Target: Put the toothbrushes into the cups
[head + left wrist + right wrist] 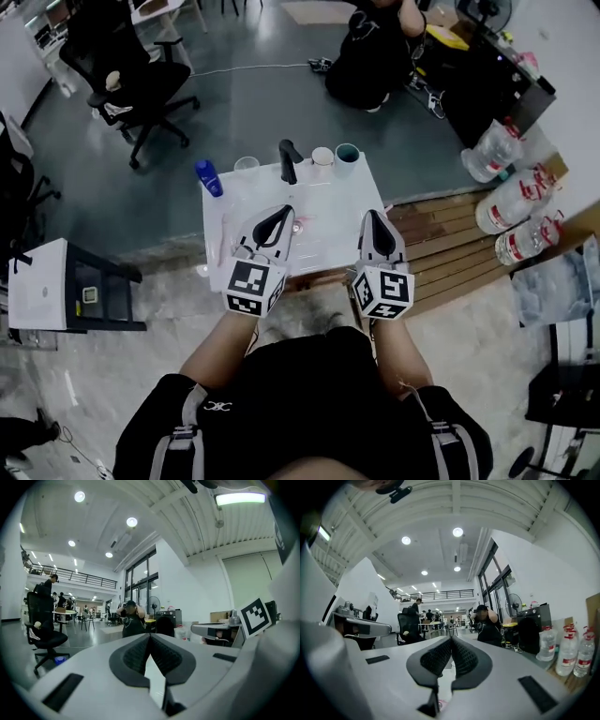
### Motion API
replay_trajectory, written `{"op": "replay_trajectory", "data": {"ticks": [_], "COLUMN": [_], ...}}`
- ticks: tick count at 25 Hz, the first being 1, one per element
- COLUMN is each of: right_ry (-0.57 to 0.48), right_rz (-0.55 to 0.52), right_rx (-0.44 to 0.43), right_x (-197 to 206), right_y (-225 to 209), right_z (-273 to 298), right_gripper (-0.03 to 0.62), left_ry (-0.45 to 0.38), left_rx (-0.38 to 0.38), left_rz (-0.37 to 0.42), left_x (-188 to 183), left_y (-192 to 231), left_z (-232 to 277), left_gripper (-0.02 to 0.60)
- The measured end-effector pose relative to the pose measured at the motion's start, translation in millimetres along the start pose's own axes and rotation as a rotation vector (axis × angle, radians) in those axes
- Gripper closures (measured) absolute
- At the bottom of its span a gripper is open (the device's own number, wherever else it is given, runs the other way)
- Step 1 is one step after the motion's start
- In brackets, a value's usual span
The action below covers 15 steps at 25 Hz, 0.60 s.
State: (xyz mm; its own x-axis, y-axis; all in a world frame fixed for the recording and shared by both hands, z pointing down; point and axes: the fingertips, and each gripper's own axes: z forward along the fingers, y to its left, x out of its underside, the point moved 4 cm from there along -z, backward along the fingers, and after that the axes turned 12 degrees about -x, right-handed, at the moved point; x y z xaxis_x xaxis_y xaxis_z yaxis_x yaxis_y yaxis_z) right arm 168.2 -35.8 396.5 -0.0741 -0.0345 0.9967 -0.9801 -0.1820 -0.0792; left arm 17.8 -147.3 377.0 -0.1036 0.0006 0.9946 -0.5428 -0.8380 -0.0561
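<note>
In the head view, at the centre of the frame, the left gripper [287, 210] and the right gripper [372, 215] hover side by side over the near half of a small white table [330, 199]. Both point towards the top of the frame. The left gripper view shows the left gripper's [150, 635] ribbed black pads meeting at the tips with nothing between them. The right gripper's [451, 639] pads are likewise pressed together and empty in the right gripper view. Along the table's far edge stand a clear cup [247, 165], a white cup [322, 157] and a teal cup [347, 158], all above the gripper tips in the frame and well apart from them. A pinkish item [301, 224] lies on the tabletop between the two grippers, and a pale thin stick [223, 237] lies by the table's left edge; they may be the toothbrushes, but both are too small to be sure. A blue bottle [208, 177] stands at the far left corner. The cubes [254, 286] carry black-and-white square markers. The water bottles [518, 199] at the right have red labels whose print is unreadable.
</note>
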Motion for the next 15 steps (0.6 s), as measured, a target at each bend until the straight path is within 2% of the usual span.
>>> {"op": "replay_trajectory", "data": {"ticks": [3, 10, 13, 14, 15], "right_ry": [0.018, 0.079, 0.138, 0.161, 0.191], "right_rz": [-0.013, -0.089, -0.154, -0.177, -0.197], "right_rx": [0.013, -0.024, -0.085, -0.129, -0.179], "right_x": [3, 10, 15, 18, 20], "right_y": [-10, -35, -48, -51, -54], "right_z": [0, 5, 9, 10, 12], "right_gripper": [0.579, 0.579, 0.579, 0.563, 0.470], "left_ry": [0.003, 0.005, 0.009, 0.013, 0.015], "left_rx": [0.026, 0.027, 0.020, 0.020, 0.019], "left_rz": [0.000, 0.002, 0.000, -0.001, -0.002], "left_x": [2, 2, 4, 5, 5], "left_y": [-6, -12, -18, -21, -25], "left_z": [12, 26, 31, 32, 33], "left_gripper": [0.568, 0.568, 0.568, 0.568, 0.568]}}
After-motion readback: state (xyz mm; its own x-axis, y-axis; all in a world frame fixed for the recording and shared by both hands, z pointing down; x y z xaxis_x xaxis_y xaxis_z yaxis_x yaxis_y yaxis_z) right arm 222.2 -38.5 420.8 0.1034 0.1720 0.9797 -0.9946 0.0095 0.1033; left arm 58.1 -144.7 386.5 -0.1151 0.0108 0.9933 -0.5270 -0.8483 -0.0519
